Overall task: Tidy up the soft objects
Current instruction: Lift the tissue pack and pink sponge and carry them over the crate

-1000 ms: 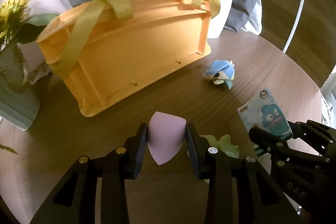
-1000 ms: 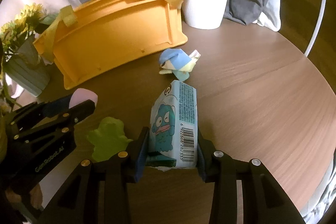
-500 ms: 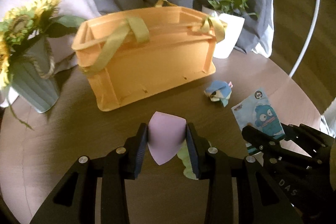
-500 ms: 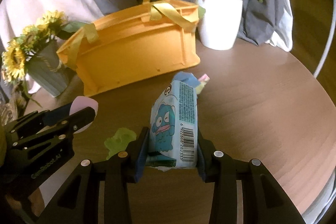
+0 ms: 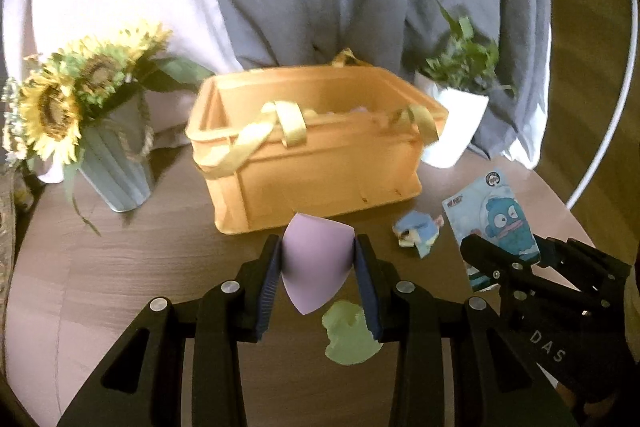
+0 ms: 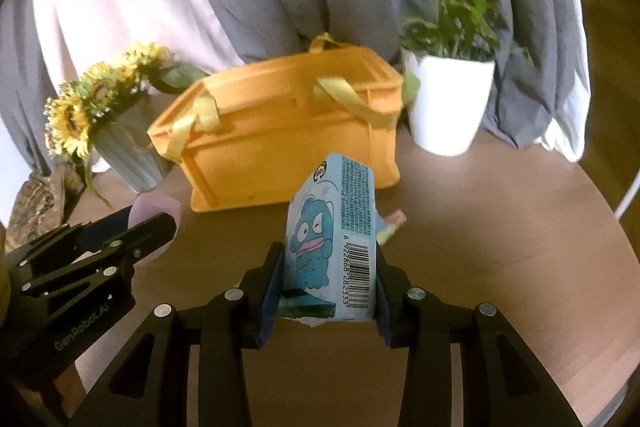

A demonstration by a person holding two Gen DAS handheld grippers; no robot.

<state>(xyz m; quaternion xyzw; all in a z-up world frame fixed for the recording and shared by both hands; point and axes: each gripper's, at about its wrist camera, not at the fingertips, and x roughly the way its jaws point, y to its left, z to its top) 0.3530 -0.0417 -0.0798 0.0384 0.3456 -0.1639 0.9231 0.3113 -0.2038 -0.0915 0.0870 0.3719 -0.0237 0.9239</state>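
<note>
My left gripper (image 5: pixel 316 259) is shut on a lilac makeup sponge (image 5: pixel 314 263), held above the round wooden table. My right gripper (image 6: pixel 328 267) is shut on a blue tissue pack (image 6: pixel 334 235) with a cartoon fish; the pack also shows in the left wrist view (image 5: pixel 494 223). An open orange basket (image 5: pixel 312 143) with yellow straps stands behind both, also in the right wrist view (image 6: pixel 288 131). A green soft toy (image 5: pixel 350 335) lies on the table below the left gripper. A small blue plush (image 5: pixel 418 231) lies in front of the basket's right corner.
A grey vase of sunflowers (image 5: pixel 108 143) stands left of the basket. A white pot with a green plant (image 6: pixel 450 107) stands to its right. Grey and white cloth hangs behind the table. A white curved tube (image 5: pixel 612 99) runs at the far right.
Both grippers have risen and pulled back with their loads. The basket now looks farther and its open top shows. The green toy and blue plush lie where they were.
</note>
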